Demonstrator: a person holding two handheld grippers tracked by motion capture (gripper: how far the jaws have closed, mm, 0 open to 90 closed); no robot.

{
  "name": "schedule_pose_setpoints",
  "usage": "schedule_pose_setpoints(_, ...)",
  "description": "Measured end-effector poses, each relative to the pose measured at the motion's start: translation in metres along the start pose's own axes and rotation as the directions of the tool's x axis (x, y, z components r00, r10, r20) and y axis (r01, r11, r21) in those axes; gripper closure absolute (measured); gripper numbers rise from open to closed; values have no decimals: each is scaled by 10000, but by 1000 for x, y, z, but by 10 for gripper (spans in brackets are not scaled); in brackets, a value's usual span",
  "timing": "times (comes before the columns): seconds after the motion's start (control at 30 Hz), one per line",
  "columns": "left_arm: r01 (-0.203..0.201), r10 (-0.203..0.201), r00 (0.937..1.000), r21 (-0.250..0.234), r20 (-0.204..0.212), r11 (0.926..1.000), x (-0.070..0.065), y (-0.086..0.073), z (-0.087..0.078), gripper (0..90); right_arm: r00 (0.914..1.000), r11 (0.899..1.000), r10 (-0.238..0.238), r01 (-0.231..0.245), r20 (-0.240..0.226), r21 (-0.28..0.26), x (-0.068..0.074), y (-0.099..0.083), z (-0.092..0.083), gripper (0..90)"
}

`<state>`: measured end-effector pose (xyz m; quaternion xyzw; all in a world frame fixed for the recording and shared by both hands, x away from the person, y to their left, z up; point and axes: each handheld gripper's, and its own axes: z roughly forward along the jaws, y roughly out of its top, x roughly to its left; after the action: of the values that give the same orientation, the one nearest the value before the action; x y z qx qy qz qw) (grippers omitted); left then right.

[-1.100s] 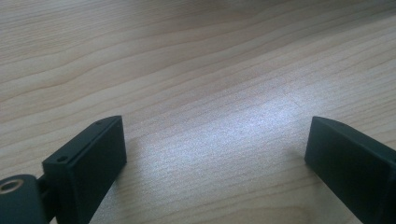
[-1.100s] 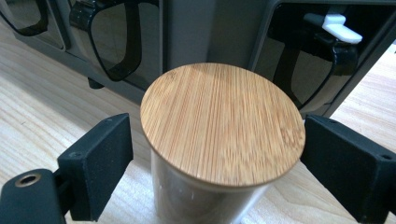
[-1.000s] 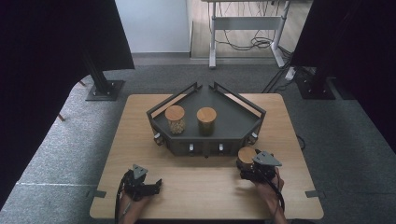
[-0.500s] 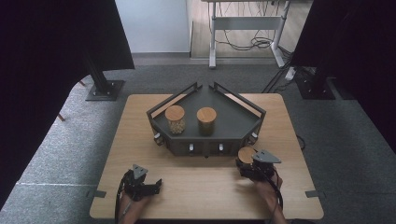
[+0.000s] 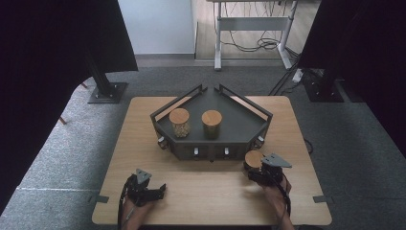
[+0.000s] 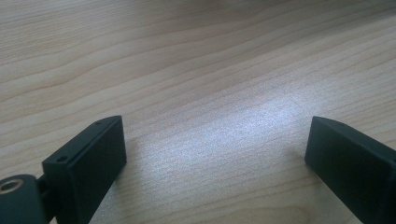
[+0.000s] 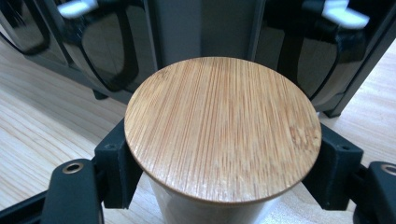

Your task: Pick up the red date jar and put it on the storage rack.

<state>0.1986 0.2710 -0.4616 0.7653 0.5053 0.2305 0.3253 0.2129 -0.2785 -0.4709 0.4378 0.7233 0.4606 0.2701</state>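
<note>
**Right claw grips the lidded jar in front of the tray**

On the worktop (image 5: 210, 187), the left claw (image 5: 160, 188) rests near the front edge, its jaws spread wide over bare wood. Behind stands a dark tray (image 5: 239, 125) holding two jars. The right claw (image 5: 250, 168) has just been closing and now pinches a wooden-lidded jar (image 7: 222, 128) standing just before the tray's front wall.
</note>
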Motion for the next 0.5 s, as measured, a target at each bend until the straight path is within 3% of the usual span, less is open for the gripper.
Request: schedule_pose_setpoints(0.5,-12,12,10000,-1,15,10000,0,0,0,50,9995,9994,-321,322,63,-159,6,12,-15,246)
